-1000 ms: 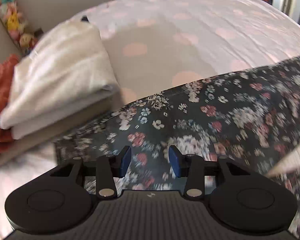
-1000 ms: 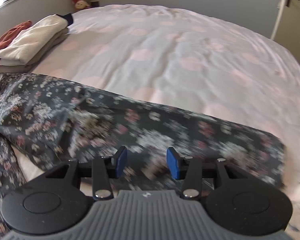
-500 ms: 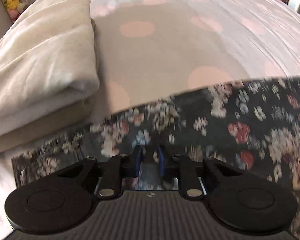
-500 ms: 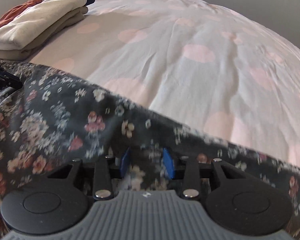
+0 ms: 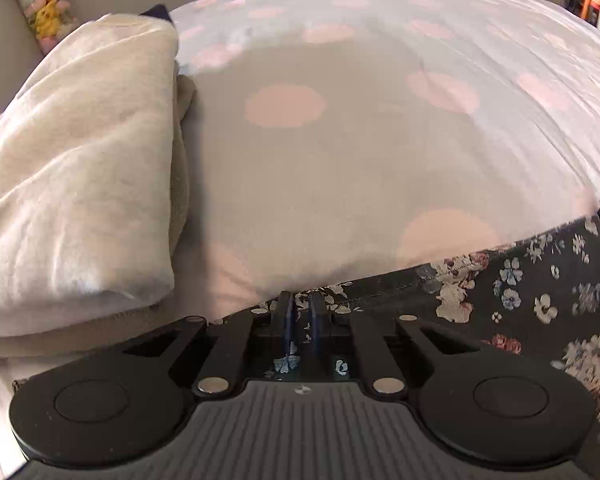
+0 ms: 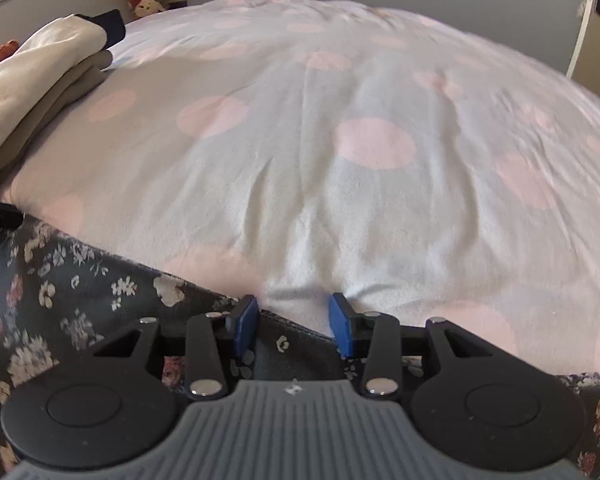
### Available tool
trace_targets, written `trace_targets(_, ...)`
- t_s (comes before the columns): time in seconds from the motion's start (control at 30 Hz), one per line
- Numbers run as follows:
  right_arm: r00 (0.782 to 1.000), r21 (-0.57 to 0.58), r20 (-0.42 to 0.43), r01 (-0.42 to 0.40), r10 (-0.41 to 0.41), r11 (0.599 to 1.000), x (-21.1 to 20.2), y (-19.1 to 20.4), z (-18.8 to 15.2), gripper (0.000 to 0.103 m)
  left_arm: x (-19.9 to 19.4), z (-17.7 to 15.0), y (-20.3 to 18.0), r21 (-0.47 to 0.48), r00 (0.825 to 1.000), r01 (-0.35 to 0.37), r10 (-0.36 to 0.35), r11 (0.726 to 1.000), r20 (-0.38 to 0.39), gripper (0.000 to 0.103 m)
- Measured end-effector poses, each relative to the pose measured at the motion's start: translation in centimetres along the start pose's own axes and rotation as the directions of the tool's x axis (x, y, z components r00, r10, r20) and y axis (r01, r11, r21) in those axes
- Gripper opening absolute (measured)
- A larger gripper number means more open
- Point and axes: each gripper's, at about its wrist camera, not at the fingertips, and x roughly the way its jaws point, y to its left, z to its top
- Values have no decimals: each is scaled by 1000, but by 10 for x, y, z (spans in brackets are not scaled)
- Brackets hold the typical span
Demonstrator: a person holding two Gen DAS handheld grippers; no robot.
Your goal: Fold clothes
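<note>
A dark floral garment [image 5: 520, 304] lies spread on the bed, its far edge running across both views. My left gripper [image 5: 300, 308] is shut on that edge, with a strip of flowered cloth pinched between the blue pads. In the right wrist view the same garment [image 6: 80, 304] fills the lower left. My right gripper [image 6: 294, 322] is open at the garment's edge, its blue pads [image 6: 246, 324] wide apart, with cloth lying under and between them and the bedsheet just ahead.
A stack of folded cream and beige clothes [image 5: 80, 168] sits close on the left, also seen in the right wrist view [image 6: 40, 72]. The bedspread [image 6: 340, 140], pale with pink dots, stretches ahead. Plush toys [image 5: 48, 8] stand by the wall.
My left gripper went from open to shut on the garment's edge. Both grippers moved forward across the garment to its far edge. The right one stayed open.
</note>
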Motion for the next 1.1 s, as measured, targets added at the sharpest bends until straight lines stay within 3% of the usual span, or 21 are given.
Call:
trace_targets(0.2, 999, 48, 48, -27, 25, 998, -53, -37, -13, 46, -40, -23, 23, -16, 997, -11, 12, 1000, 77, 15)
trace_targets(0.37, 992, 114, 39, 119, -124, 986, -94, -116, -51, 47, -76, -47, 49, -24, 989, -34, 37, 999, 144, 19)
trace_targets(0.47, 974, 183, 17, 218, -225, 959, -118, -170, -77, 47, -86, -63, 76, -72, 991, -59, 67, 996, 112, 24)
trace_targets(0.63, 950, 349, -54, 306, -307, 886, -150, -238, -124, 47, -103, -97, 114, -140, 995, -80, 86, 987, 41, 24)
trace_targets(0.77, 934, 376, -120, 357, -338, 855, -145, -255, -151, 45, -109, -130, 126, -171, 997, -81, 77, 982, -27, 31)
trace_targets(0.87, 936, 431, -125, 351, -330, 831, -136, -266, -161, 43, -120, -145, 129, -185, 996, -81, 74, 979, -47, 34)
trace_targets(1.1, 909, 423, -201, 417, -366, 804, -129, -267, -141, 43, -172, -158, 121, -91, 999, -20, 17, 996, -27, 45)
